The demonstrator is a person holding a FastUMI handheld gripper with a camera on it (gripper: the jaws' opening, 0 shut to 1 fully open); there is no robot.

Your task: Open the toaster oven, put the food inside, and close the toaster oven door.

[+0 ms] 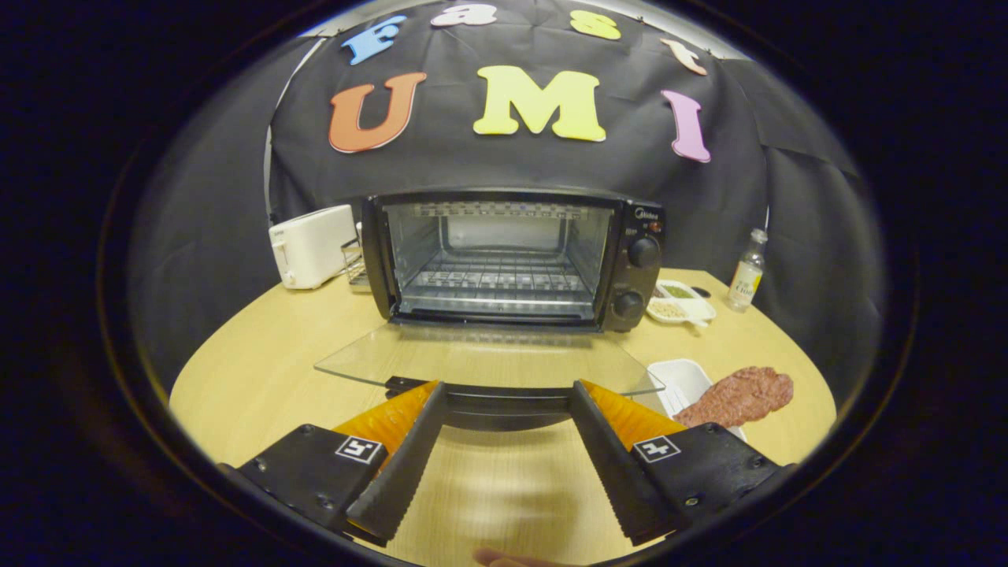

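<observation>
The toaster oven (512,256) stands on the worktop (252,370) with its glass door (488,358) folded down flat. The claw (504,391) hangs open, fingertips at the door's handle (504,409), gripping nothing. The meat (736,395) lies over a white tray (681,382) beside the door.

Black toaster oven (512,260), white toaster (311,246), reddish-brown meat (736,396), pale wood-grain table (260,370).

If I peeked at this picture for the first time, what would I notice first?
You'd spot the toaster oven in the middle of the round wooden table, with its glass door folded down flat and the wire rack inside bare. The gripper is open, its fingertips spread right at the door's handle edge. Beyond the right finger, a reddish slab of meat lies on a white tray.
</observation>
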